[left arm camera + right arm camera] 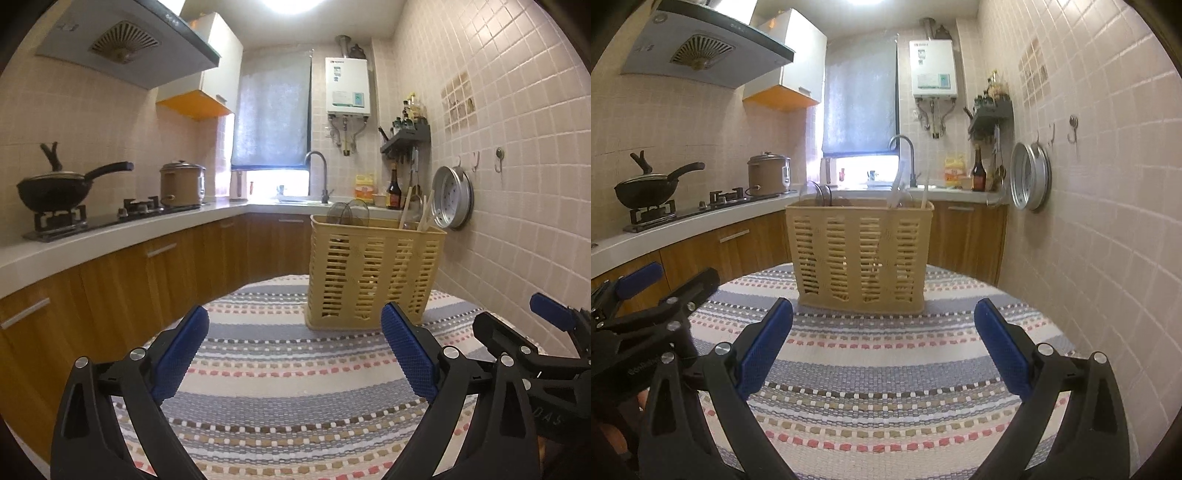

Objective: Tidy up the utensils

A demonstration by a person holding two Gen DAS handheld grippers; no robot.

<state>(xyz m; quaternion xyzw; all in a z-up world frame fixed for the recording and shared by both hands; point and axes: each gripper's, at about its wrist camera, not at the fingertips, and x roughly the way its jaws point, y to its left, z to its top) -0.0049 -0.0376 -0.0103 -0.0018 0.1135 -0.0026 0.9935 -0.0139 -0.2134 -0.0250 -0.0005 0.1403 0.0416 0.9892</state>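
A tan slotted utensil basket (373,273) stands on a round table with a striped woven cloth (280,369). Chopsticks (406,210) and mesh strainers (351,212) poke out of its top. My left gripper (295,325) hovers low over the cloth in front of the basket, open, nothing between its blue pads. In the right wrist view the same basket (860,258) sits straight ahead, with pale utensils (897,188) rising from it. My right gripper (884,317) is open and empty too. The left gripper's black frame (646,295) shows at that view's left edge.
An L-shaped counter (122,236) runs along the left and back, carrying a black wok (59,188), a rice cooker (183,182) and a sink faucet (317,166). A metal steamer tray (452,197) hangs on the tiled wall at right, close to the table.
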